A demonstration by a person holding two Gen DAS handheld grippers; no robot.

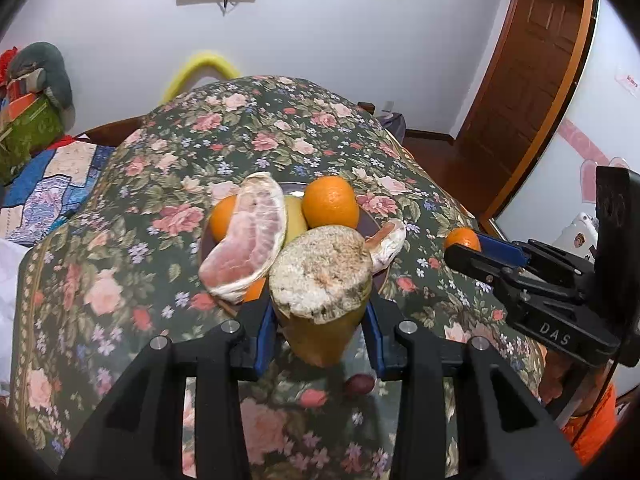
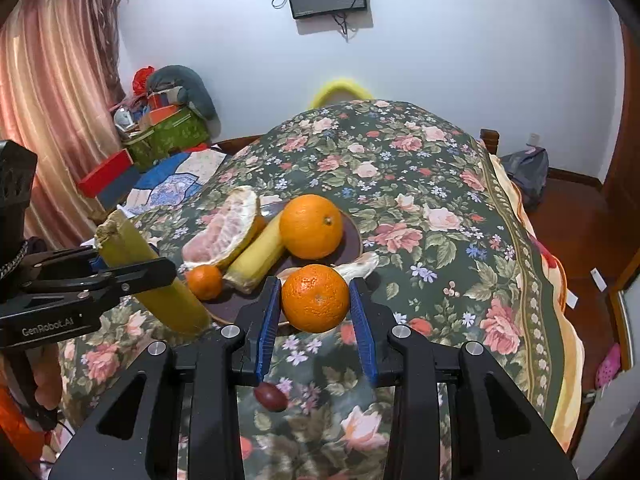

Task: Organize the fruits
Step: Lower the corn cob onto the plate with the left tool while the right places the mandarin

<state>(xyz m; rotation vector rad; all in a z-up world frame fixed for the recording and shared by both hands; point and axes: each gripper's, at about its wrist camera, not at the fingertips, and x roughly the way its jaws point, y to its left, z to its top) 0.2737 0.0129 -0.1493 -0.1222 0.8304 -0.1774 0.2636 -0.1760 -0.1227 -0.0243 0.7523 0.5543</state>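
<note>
While the dark round plate (image 2: 352, 240) holds a pomelo wedge (image 2: 224, 232), banana (image 2: 260, 256) and oranges, the left gripper (image 1: 320, 320) clamps a yellow-green pomelo rind piece (image 1: 320, 280) tilted upright; the right gripper (image 2: 316, 312) grips a mandarin (image 2: 315, 298)

Left gripper (image 1: 320, 316): held low, pointing forward, its two blue pads squeezed tight on a yellow-green peel chunk (image 1: 320, 300).
Right gripper (image 2: 316, 308): beside it, pointing forward, blue pads pressed on both sides of a mandarin (image 2: 315, 298).
</note>
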